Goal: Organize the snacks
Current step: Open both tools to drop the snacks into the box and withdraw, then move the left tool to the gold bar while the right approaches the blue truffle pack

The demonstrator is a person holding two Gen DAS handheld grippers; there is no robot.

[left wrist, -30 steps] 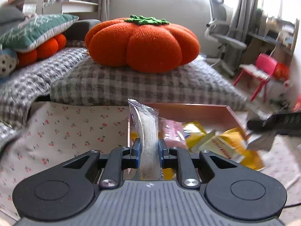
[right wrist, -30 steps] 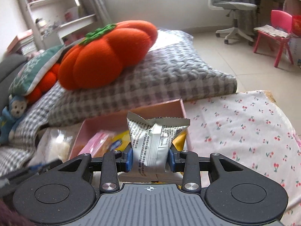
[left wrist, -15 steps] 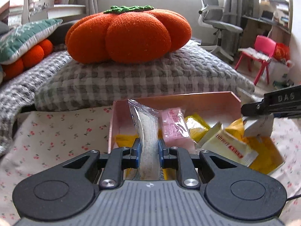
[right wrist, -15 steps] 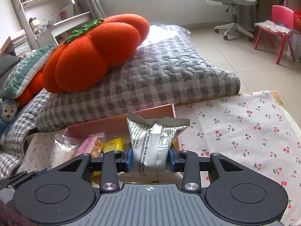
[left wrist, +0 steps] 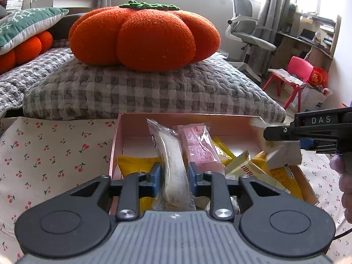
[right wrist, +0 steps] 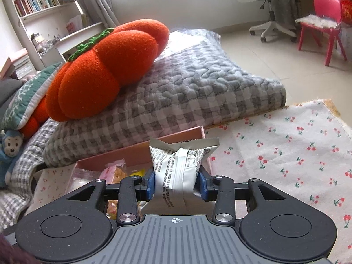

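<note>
Loosening, each hand-held gripper (left wrist: 173, 177) (right wrist: 177, 183) has a crinkly packet (left wrist: 172, 165) (right wrist: 178, 167) between parted pads.

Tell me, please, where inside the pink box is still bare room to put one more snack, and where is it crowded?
In the pink box, bare floor shows at the back left, between the far wall, the yellow packet and the clear white snack. A smaller patch lies back right, behind the cream wrapper. The front and right are crowded.
</note>
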